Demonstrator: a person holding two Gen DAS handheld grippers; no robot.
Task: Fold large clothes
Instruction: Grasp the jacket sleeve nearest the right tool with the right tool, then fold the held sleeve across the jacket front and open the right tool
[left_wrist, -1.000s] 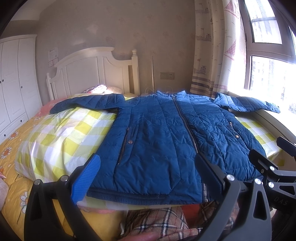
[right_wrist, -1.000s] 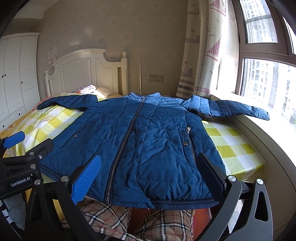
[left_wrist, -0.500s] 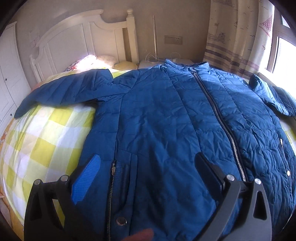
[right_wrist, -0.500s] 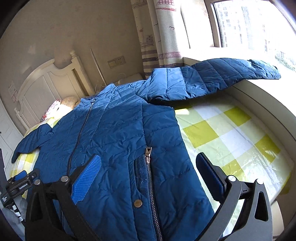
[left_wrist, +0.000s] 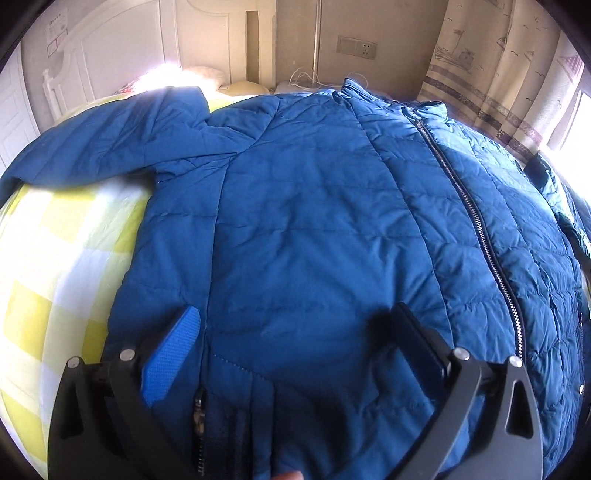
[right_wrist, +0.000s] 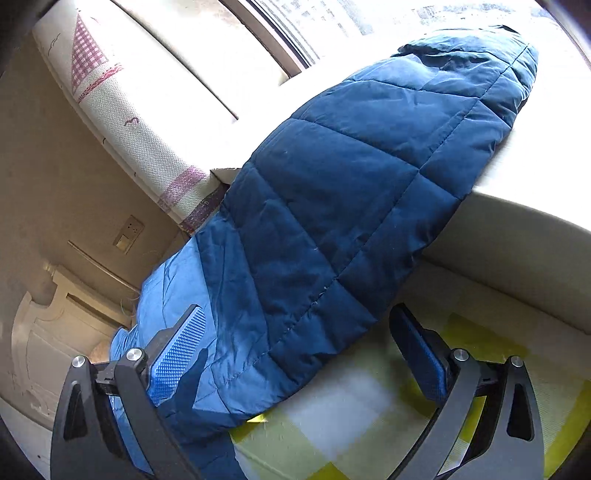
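A blue quilted jacket (left_wrist: 314, 229) lies spread flat, front up and zipped, on the bed. My left gripper (left_wrist: 295, 328) is open and empty, low over the jacket's left front panel near the pocket zip (left_wrist: 199, 424). The jacket's left sleeve (left_wrist: 107, 144) stretches out to the left. My right gripper (right_wrist: 295, 325) is open and empty, straddling the base of the right sleeve (right_wrist: 354, 192), which stretches away onto the window sill (right_wrist: 535, 155).
The bed has a yellow and white checked cover (left_wrist: 55, 258) (right_wrist: 351, 406). A white headboard (left_wrist: 129, 44) and pillows (left_wrist: 207, 74) stand beyond the collar. A patterned curtain (left_wrist: 498, 74) (right_wrist: 129, 122) hangs at the right by the window.
Both grippers have moved forward and down from the bed's foot. The left went over the jacket's left front. The right swung right to the right sleeve.
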